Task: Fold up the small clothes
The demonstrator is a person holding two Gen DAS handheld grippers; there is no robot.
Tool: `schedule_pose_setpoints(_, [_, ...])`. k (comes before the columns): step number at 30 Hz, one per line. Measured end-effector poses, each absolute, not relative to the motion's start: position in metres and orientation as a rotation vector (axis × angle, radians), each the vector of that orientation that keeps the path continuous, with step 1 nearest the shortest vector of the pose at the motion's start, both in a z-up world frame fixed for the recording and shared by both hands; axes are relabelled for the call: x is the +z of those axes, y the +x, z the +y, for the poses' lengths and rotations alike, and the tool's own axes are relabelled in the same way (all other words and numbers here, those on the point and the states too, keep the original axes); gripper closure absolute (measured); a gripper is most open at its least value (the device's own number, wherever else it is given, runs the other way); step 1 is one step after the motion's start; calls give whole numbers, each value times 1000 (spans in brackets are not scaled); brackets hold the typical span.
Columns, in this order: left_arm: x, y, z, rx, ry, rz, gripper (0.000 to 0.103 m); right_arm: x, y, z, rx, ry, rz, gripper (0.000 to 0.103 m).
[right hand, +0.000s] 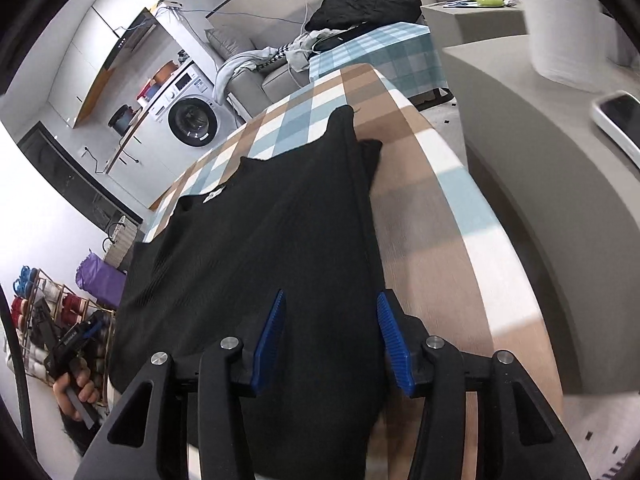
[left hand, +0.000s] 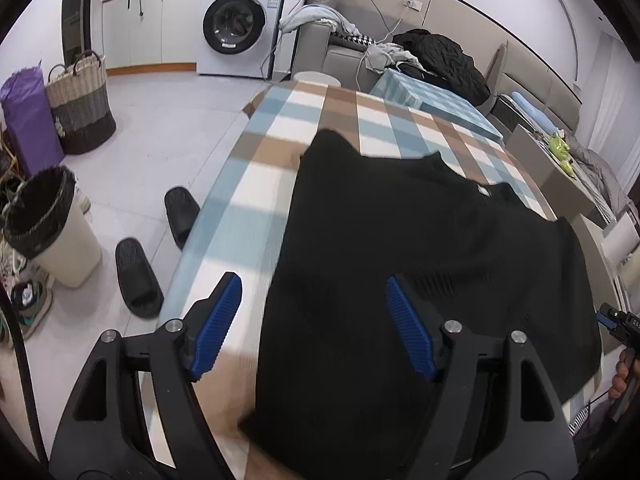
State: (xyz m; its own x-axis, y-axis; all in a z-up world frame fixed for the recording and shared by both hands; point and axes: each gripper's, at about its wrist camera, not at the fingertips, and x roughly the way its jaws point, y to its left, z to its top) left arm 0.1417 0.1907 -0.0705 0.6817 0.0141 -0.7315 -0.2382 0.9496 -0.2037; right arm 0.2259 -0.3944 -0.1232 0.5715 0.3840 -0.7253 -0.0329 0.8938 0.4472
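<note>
A black knitted top (left hand: 400,240) lies spread flat on the table's checked cloth (left hand: 256,184), neckline away from me, with a small white label at the collar. My left gripper (left hand: 312,278) hovers open over the top's left edge, its blue pads wide apart and nothing pinched. In the right wrist view the same top (right hand: 280,220) has its right side folded inward on the cloth (right hand: 420,200). My right gripper (right hand: 330,295) stands open above its near right part, pads clear of the fabric. Each view catches the other gripper: the right gripper (left hand: 616,320) and the left gripper (right hand: 76,340), the latter in a hand.
Left of the table on the floor are two black slippers (left hand: 140,276), a lined bin (left hand: 52,228), a woven basket (left hand: 80,108) and a purple bag (left hand: 24,120). A washing machine (left hand: 236,24) and a sofa with clothes (left hand: 436,56) stand behind. A phone (right hand: 618,124) lies on the grey surface at right.
</note>
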Motion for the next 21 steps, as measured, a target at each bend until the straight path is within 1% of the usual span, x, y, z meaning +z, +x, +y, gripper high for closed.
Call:
schedule_pose_setpoints(1, [-72,132,190,141,-302,807,27,-123,217,-395,259,407,932,48])
schedule_pose_setpoints(2, [-73,123,189,141,-308,802,26,-124,210,-394,259,395,936,48])
schedule_pose_setpoints(7, [-82,91,180,135,-300,798,25,-138,189,-387,255,348,964,48])
schedule_pose_setpoints(9, [-85,86,172,127,-280,797,25,-141,186,-380,257,335,942,48])
schedule_pose_setpoints(10, [-86,85,168,128,-256,791,25,-141,186,-376,257,325,922,56])
schedule_pose_setpoints(11, [-86,83,163,135,-229,784,25,-140,186,-370,255,304,901,76])
schedule_pose_setpoints(13, [-88,80,156,152,-197,771,25,-134,184,-361,265,253,857,93])
schedule_pose_setpoints(15, [-91,80,155,149,-204,772,25,-121,173,-354,303,206,751,94])
schedule_pose_setpoints(16, [-92,78,155,161,-205,776,25,-117,171,-353,276,173,742,94])
schedule_pose_setpoints(19, [-98,79,156,180,-198,801,25,-130,184,-365,201,213,837,94])
schedule_pose_setpoints(21, [-99,79,159,193,-204,806,25,-138,188,-369,161,210,858,94])
